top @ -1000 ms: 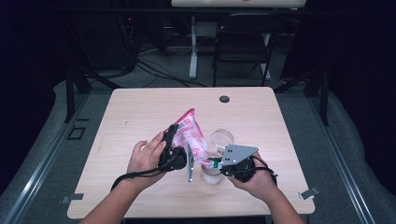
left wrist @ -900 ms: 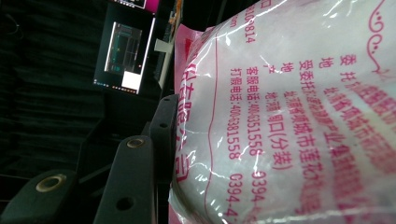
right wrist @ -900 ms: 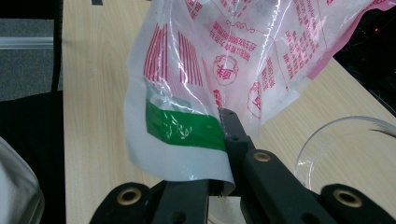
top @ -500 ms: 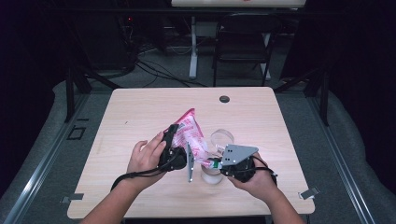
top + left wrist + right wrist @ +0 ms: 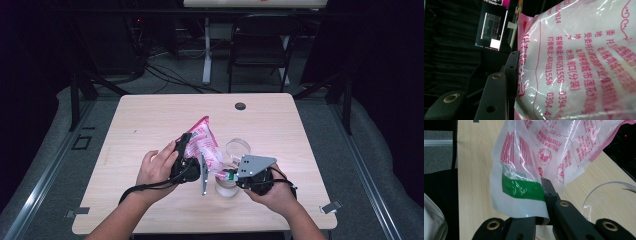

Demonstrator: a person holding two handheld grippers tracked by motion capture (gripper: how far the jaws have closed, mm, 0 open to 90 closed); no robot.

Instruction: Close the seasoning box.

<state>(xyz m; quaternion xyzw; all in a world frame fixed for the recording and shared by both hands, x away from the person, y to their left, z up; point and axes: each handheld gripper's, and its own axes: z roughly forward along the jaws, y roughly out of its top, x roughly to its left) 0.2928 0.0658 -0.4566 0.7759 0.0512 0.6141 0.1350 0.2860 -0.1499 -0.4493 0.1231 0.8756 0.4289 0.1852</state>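
both grippers hold the pink-printed plastic bag (image 5: 206,145) above the table (image 5: 150,120): the left gripper (image 5: 186,159) is clamped around its full body, and the right gripper (image 5: 226,175) is pinched tight on the green-striped bottom edge. the bag hangs tilted just beside two clear cups (image 5: 234,155). judging from this, the lifting and positioning are done, while tipping the contents out looks still to come

Left gripper (image 5: 192,150): black body, black cable trailing toward 7 o'clock. Right gripper (image 5: 227,175): black, grey three-cornered plate on top. Jaws matte black bars, brass-ringed holes at their bases, small dark screws. Forearms bare, no sleeves.
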